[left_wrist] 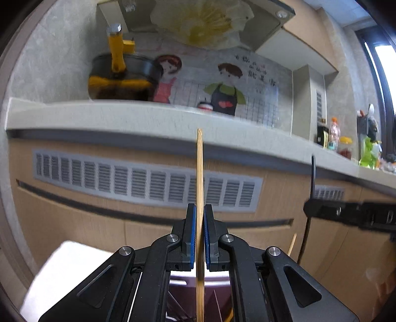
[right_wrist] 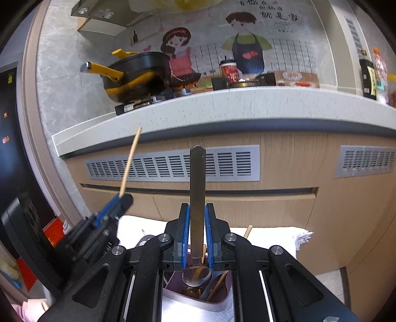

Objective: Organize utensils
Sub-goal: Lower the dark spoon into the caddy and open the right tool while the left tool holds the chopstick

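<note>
Now the left gripper point(left_wrist: 200, 218) pinches a chopstick point(left_wrist: 199, 173) upright; the right gripper point(right_wrist: 197, 215) clamps a spoon point(right_wrist: 197, 198), seemingly over the purple holder point(right_wrist: 198, 301).

Place: a home kitchen.
Counter: a pale speckled stone worktop point(right_wrist: 222, 109) runs above wood-grain cabinet fronts point(right_wrist: 272, 205) with grey vent grilles point(right_wrist: 173, 163).
Cooking gear: a black pot with yellow handles point(right_wrist: 138, 71) sits on a gas hob point(right_wrist: 148, 100), under a range hood point(left_wrist: 198, 22).
Wall: a cartoon splash sheet showing a girl and a boy in aprons point(right_wrist: 222, 42).
Supplies: a dark sauce bottle point(right_wrist: 368, 76) and a red paper cup point(right_wrist: 229, 71) stand on the counter.
</note>
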Demonstrator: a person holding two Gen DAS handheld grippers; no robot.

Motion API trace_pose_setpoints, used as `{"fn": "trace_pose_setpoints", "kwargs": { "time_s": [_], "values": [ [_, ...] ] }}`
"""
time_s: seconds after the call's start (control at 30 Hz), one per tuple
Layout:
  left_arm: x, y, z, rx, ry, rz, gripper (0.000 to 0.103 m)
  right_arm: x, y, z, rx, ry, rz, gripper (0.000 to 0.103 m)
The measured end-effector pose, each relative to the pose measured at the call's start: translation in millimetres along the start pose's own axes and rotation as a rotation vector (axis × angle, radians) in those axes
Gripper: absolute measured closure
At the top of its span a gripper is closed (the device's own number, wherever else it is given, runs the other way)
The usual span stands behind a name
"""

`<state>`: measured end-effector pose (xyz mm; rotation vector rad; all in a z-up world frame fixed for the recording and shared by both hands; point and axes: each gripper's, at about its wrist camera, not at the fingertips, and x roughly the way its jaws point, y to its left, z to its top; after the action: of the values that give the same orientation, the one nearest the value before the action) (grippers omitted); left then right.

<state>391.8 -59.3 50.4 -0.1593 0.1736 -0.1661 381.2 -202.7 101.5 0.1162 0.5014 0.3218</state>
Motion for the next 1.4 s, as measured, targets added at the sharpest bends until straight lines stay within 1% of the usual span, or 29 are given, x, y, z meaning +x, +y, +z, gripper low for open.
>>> {"fn": "trace_pose_setpoints", "kwargs": {
  "time_s": [0.17, 0.3, 0.4, 0.63, 0.77, 0.83, 0.87, 1.0, 1.07, 1.1, 1.13, 1.17, 1.23, 1.33, 1.37, 1.4],
  "values": [
    [21, 7, -29, -0.014, 0.048, -0.015, 0.098, 20, -3, -14, -0.009, 0.017, -0.012, 0.092],
    [35, 15, -46, -0.034, 0.144, -0.035, 0.097, 34, -6, -24, -0.002, 0.048, 0.002, 0.092],
    [37, 21, -53, -0.063, 0.224, -0.060, 0.097, 42, -8, -30, -0.001, 0.072, 0.004, 0.092],
    [35, 28, -57, -0.094, 0.349, -0.091, 0.097, 47, -7, -39, -0.004, 0.105, 0.013, 0.092],
    [35, 30, -61, -0.112, 0.402, -0.098, 0.097, 48, -5, -43, -0.010, 0.118, 0.019, 0.092],
    [34, 31, -61, -0.123, 0.414, -0.107, 0.097, 48, -4, -43, -0.011, 0.119, 0.020, 0.092],
    [29, 33, -59, -0.134, 0.405, -0.113, 0.097, 47, -4, -43, -0.009, 0.118, 0.022, 0.092],
    [6, 38, -38, -0.136, 0.326, -0.150, 0.098, 40, -5, -39, -0.009, 0.103, 0.022, 0.092],
    [-7, 43, -28, -0.182, 0.305, -0.208, 0.097, 37, -6, -37, -0.003, 0.101, 0.023, 0.092],
    [-12, 45, -24, -0.204, 0.311, -0.243, 0.097, 34, -6, -36, 0.006, 0.101, 0.027, 0.092],
    [-18, 46, -22, -0.214, 0.330, -0.286, 0.097, 28, -6, -35, 0.015, 0.096, 0.042, 0.092],
    [-24, 46, -19, -0.216, 0.344, -0.313, 0.097, 21, -6, -34, 0.020, 0.090, 0.054, 0.092],
    [-42, 44, -18, -0.190, 0.341, -0.318, 0.097, 6, -2, -33, 0.006, 0.070, 0.060, 0.092],
    [-62, 37, -17, -0.093, 0.311, -0.269, 0.097, -7, 5, -30, -0.031, 0.061, 0.035, 0.092],
    [-64, 36, -17, -0.083, 0.309, -0.256, 0.097, -7, 7, -30, -0.034, 0.064, 0.024, 0.092],
    [-65, 37, -16, -0.095, 0.319, -0.253, 0.097, -6, 7, -30, -0.032, 0.071, 0.020, 0.092]
  ]
}}
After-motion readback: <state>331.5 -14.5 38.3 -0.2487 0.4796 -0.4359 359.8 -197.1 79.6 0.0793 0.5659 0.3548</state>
